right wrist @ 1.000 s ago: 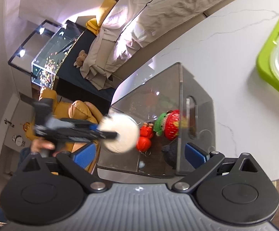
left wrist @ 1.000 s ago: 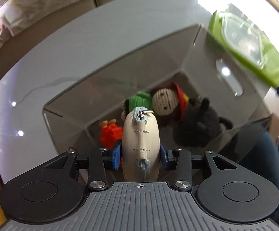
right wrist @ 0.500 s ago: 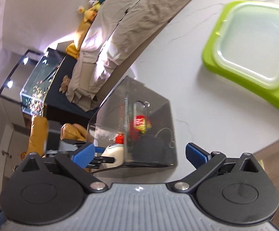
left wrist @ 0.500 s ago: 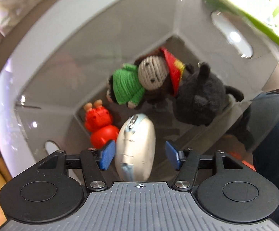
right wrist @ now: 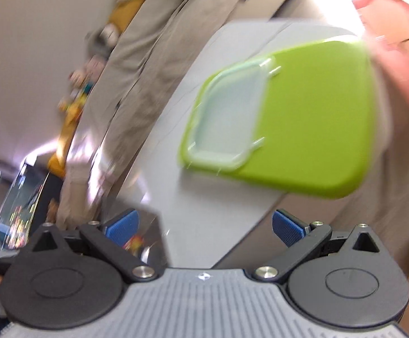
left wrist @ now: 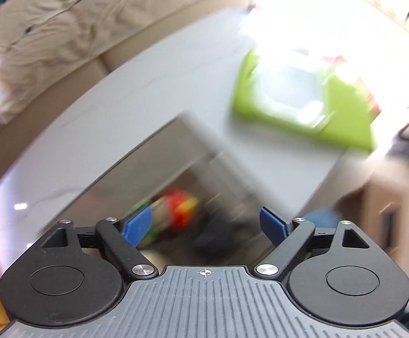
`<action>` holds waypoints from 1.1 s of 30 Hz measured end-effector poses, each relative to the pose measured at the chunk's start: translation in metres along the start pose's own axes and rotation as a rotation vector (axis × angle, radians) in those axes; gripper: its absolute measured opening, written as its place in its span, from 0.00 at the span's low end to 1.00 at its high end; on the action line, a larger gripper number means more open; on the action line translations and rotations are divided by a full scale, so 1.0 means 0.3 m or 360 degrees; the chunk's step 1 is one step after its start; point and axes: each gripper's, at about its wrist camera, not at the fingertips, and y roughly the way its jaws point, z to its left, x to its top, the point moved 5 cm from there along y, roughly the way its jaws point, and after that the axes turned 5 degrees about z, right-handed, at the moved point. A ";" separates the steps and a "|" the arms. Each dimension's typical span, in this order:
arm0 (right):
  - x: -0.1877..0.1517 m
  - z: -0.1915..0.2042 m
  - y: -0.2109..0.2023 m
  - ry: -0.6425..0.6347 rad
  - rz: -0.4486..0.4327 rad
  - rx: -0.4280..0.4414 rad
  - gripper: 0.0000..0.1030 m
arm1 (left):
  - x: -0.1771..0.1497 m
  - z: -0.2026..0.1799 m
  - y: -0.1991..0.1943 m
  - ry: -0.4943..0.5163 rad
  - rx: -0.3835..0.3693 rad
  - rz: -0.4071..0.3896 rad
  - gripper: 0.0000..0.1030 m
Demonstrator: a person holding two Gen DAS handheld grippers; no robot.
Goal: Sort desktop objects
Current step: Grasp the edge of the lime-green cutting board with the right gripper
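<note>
Left gripper [left wrist: 205,226]: jaws wide, just been opening, nothing between them. Below jaws, smoky clear bin [left wrist: 193,152] on desk [left wrist: 97,112], blurred red and green toys [left wrist: 173,211] inside. Right gripper [right wrist: 204,224]: jaws wide, empty. Ahead, green mat [right wrist: 317,129] on desk, clear container lid [right wrist: 229,118] lying on it.

L gripper [left wrist: 205,224]: jaws wide apart, just been opening, nothing btwn the blue pads, pointing steeply down.
R gripper [right wrist: 204,225]: jaws spread wide, nothing btwn pads, angled down less steeply than L.
Both views: motion-blurred.
</note>
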 end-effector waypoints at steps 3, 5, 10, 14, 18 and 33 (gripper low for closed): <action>0.030 -0.168 -0.066 0.0148 -0.0212 -0.0093 1.00 | 0.092 -0.095 0.015 -0.0125 -0.0333 -0.0084 0.91; 0.047 -0.271 -0.082 0.0191 -0.0301 -0.0122 1.00 | 0.143 -0.157 0.060 -0.0196 -0.0530 -0.0093 0.91; 0.076 -0.461 0.010 0.0350 -0.0397 -0.0047 1.00 | 0.223 -0.292 0.241 -0.0337 -0.0832 -0.0041 0.91; 0.102 -0.577 0.132 0.0479 -0.0412 0.0077 1.00 | 0.218 -0.324 0.354 -0.0471 -0.0971 0.0033 0.91; 0.118 -0.628 0.218 0.0523 -0.0386 0.0141 0.92 | 0.195 -0.308 0.439 -0.0564 -0.0990 0.0082 0.96; 0.139 -0.522 0.153 0.0678 -0.0153 0.0575 0.16 | 0.145 -0.285 0.616 -0.0851 -0.1095 -0.0070 1.00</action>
